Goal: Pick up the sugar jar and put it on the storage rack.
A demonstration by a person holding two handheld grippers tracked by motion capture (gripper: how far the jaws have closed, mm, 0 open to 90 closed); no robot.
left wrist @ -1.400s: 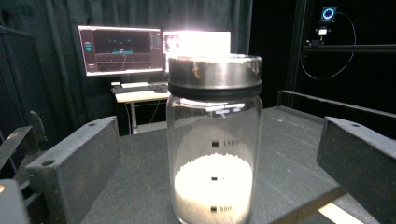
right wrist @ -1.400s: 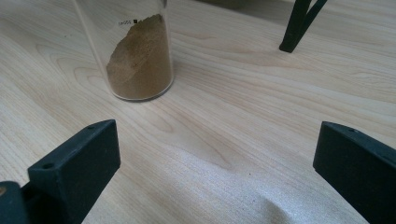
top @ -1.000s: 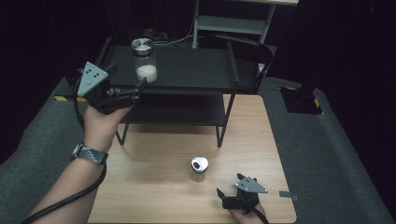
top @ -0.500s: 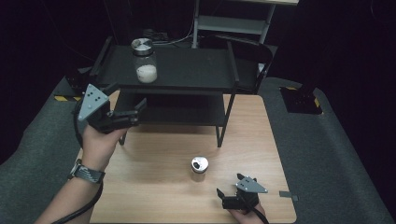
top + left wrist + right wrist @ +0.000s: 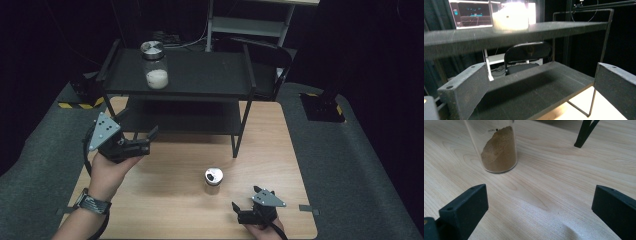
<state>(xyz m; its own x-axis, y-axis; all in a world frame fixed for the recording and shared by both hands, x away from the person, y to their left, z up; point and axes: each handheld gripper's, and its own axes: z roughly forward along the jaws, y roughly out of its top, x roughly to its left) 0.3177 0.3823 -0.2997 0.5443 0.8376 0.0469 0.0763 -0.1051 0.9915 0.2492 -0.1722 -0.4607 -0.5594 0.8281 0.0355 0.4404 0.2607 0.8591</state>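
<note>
1. Left of centre in the high view, the left gripper hovers in front of the black two-tier shelf, level with its lower tier; its jaws stand wide apart and hold nothing.
2. Up on the top tier, toward the upper left of the frame, stands the jar of white powder with its silver lid — well apart from the left gripper and untouched by it.
3. Seen from the left gripper view, that same jar sits at the top centre of the frame, brightly lit, on the edge of the upper tier, while the lower tier runs across the middle between the two spread jaws.
4. A black chair shows behind the shelf, and a lit screen glows in the upper left of that view.
5. Near the bottom of the high view, right of centre, the right gripper lies low on the wooden table, jaws released and empty.
6. Just up and left of it stands the jar of brown powder, upright on the table — near the right gripper but not touching it.
7. From the right gripper view, the brown jar stands in the upper left of the frame, beyond the left-hand jaw, and a shelf leg meets the table at the upper right.
</note>
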